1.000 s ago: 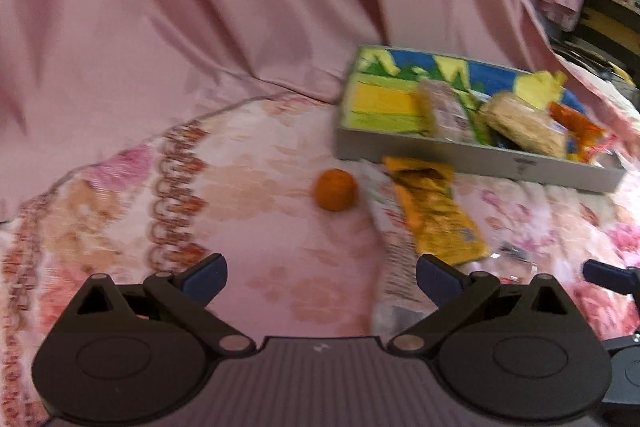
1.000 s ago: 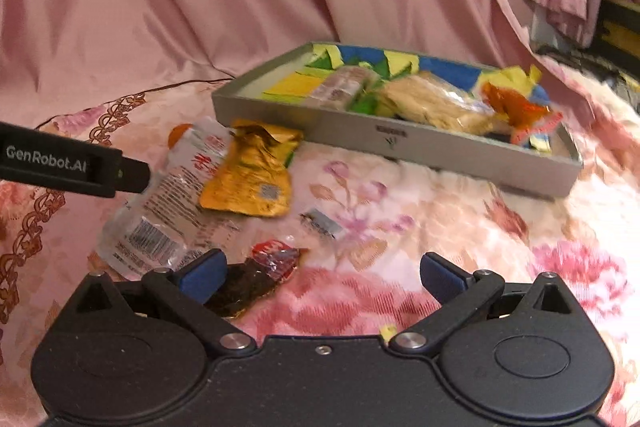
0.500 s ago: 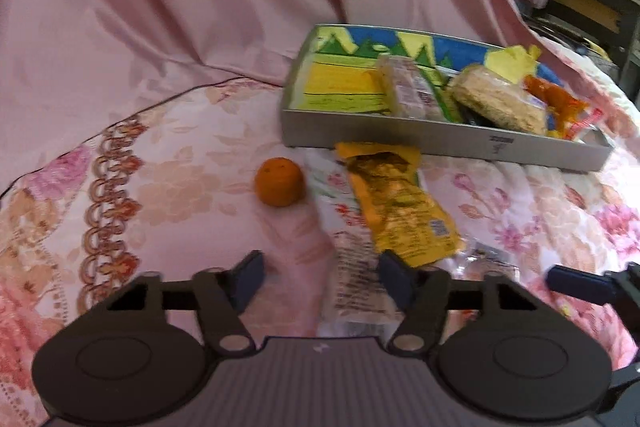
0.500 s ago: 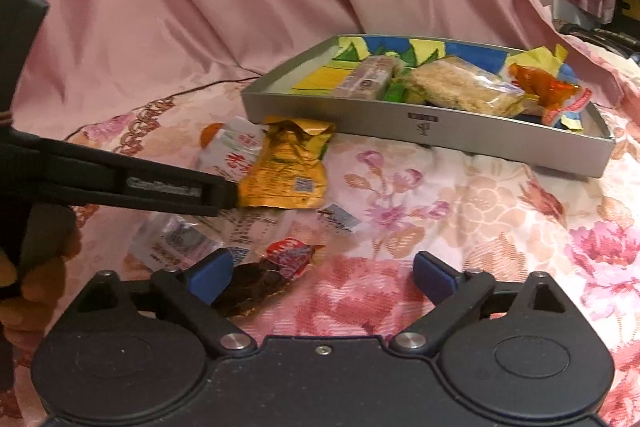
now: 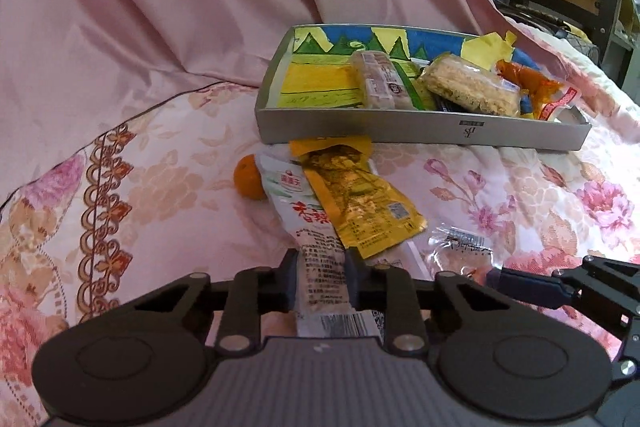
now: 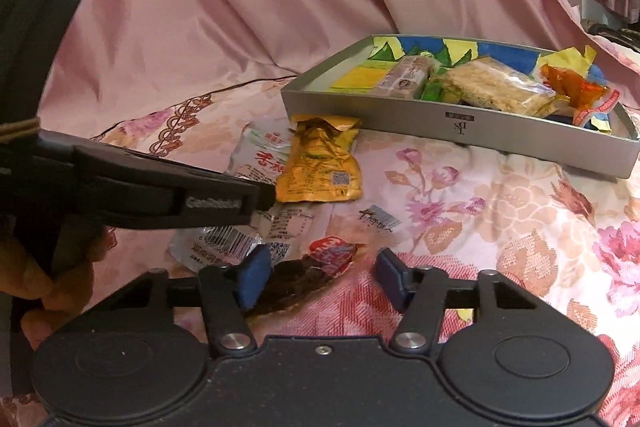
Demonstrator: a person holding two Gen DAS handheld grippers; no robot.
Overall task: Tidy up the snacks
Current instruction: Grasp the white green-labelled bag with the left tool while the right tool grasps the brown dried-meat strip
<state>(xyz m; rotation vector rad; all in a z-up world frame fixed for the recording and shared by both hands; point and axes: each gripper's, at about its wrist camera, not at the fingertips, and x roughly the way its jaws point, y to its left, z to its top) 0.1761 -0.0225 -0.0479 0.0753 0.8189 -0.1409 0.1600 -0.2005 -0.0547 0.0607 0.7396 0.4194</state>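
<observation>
Our left gripper has just clamped the white pouch, its length running straight toward the far tray; right gripper, jaws closing, half apart around the dark packet.

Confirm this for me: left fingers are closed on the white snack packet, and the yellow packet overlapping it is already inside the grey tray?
Not quite. The yellow packet lies on the floral cloth in front of the grey tray, not inside it, as the left wrist view shows. The left fingers have indeed just closed on the white snack packet.

grey tray: 1 | snack packets in tray: 3 | loose packets on cloth: 4 | orange: 1 | grippers: 2
</observation>
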